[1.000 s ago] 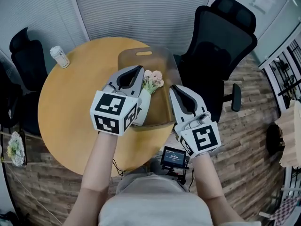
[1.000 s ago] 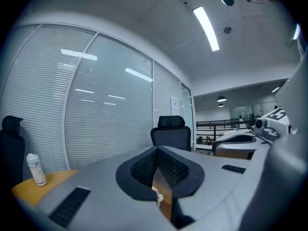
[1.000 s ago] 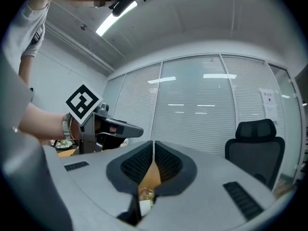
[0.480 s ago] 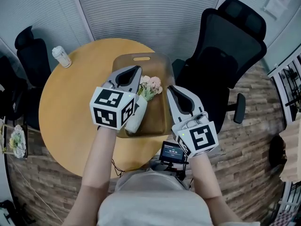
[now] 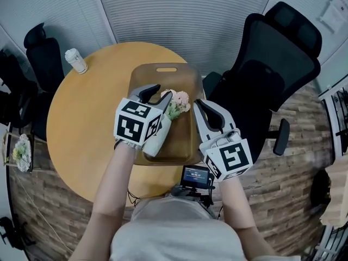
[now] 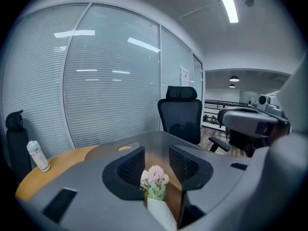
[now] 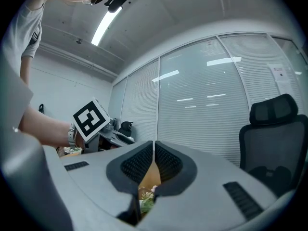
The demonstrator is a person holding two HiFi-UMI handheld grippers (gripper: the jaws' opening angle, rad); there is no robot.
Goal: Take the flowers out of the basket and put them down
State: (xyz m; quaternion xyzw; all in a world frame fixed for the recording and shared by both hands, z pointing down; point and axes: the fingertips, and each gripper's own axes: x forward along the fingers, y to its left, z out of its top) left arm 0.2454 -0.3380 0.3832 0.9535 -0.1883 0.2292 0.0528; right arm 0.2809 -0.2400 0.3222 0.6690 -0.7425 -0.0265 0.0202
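Observation:
A small bouquet of pink flowers (image 5: pixel 178 100) in a white paper wrap (image 5: pixel 155 138) lies on the brown tray (image 5: pixel 185 75) with a handle slot, on the round wooden table (image 5: pixel 92 107). My left gripper (image 5: pixel 162 91) hovers over the bouquet. Its jaws have just been opening and now stand apart on either side of the blooms without pressing them. In the left gripper view the flowers (image 6: pixel 155 177) show in the gap of the left gripper (image 6: pixel 156 160). My right gripper (image 5: pixel 198 103) is shut and empty at the tray's right edge. In its own view the right gripper (image 7: pixel 154 150) has the flowers (image 7: pixel 147 198) below it.
A white bottle (image 5: pixel 76 61) stands at the table's far left edge. A black office chair (image 5: pixel 272 64) is to the right of the table and another black chair (image 5: pixel 41 48) to the left. A small screen device (image 5: pixel 196 175) sits by the table's near edge.
The left gripper has come down toward the tray with the bouquet and its jaws have parted. The bouquet now rests on the tray. The right gripper has shifted only slightly.

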